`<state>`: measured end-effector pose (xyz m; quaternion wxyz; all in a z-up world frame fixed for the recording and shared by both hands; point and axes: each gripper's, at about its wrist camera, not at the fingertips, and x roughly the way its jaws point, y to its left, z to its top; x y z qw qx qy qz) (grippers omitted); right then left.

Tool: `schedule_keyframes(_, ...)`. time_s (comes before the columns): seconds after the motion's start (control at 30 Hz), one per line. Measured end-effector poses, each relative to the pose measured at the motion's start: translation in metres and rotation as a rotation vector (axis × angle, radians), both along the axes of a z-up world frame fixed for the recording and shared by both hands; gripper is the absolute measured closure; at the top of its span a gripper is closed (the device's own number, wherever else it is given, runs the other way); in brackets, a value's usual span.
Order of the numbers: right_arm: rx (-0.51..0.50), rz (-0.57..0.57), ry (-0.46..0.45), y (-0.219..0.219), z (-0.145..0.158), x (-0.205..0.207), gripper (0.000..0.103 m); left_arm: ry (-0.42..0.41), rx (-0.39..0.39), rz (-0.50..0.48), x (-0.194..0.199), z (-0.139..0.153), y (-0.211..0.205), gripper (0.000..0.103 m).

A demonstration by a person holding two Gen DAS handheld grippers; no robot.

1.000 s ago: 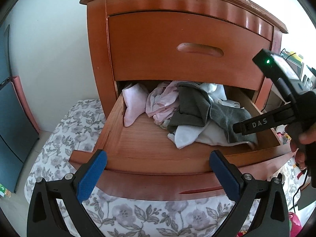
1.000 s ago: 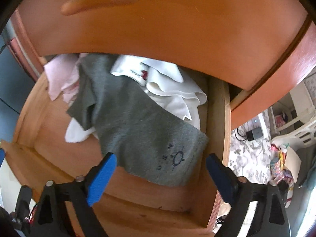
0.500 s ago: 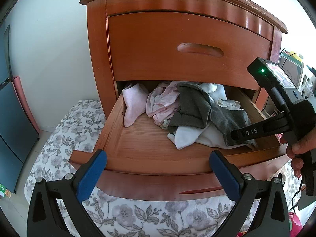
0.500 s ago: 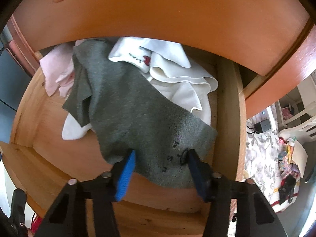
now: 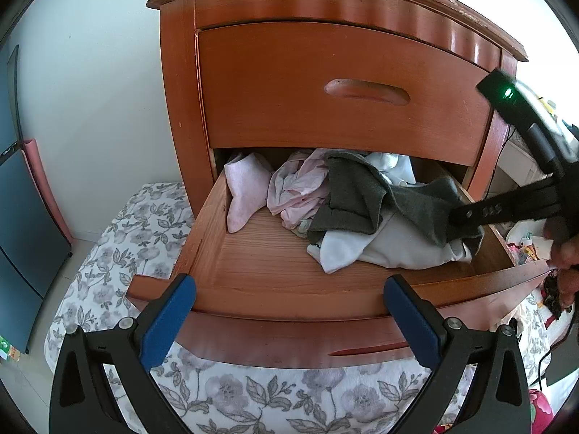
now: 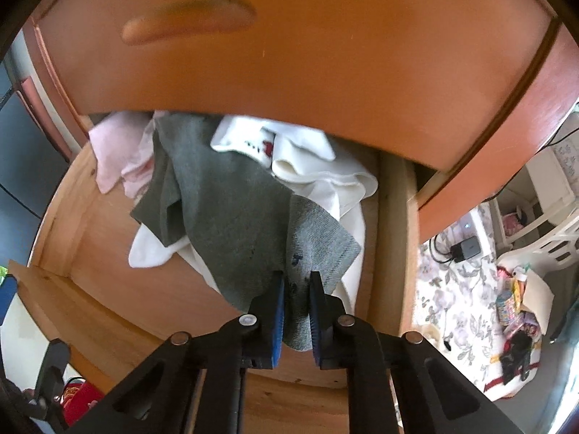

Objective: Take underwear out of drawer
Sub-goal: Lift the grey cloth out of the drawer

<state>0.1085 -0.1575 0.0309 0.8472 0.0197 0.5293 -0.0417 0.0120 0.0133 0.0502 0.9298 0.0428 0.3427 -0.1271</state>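
Note:
The lower drawer point(image 5: 282, 300) of a wooden nightstand stands pulled out, with a heap of clothes inside. On top lies grey underwear point(image 6: 231, 213) point(image 5: 365, 195) with a small dark print. My right gripper point(image 6: 296, 282) is closing its jaws on the near right corner of this grey piece, and the blue pads press the bunched cloth, lifting it a little. In the left wrist view the right gripper point(image 5: 466, 217) reaches in from the right. My left gripper point(image 5: 289, 303) hangs open in front of the drawer's front edge, holding nothing.
Pink garments point(image 5: 249, 191) lie at the drawer's back left, white ones point(image 6: 318, 177) under and behind the grey piece. The shut upper drawer point(image 5: 336, 86) overhangs the back. A flowered bedspread point(image 5: 119, 238) lies below; a white chair and clutter point(image 6: 521, 253) stand to the right.
My right gripper went from wide open above the grey underwear to closed on its near corner, which now rises bunched. The left gripper has not moved.

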Motion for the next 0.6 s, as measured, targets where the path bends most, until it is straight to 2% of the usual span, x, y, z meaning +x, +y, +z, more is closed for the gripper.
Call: schedule_keyframes(0.6, -0.004, -0.019, -0.228, -0.004, 0.096, -0.035, 0.090, 0.000, 0.002, 0.000, 0.000, 0.000, 0.001, 0.000)
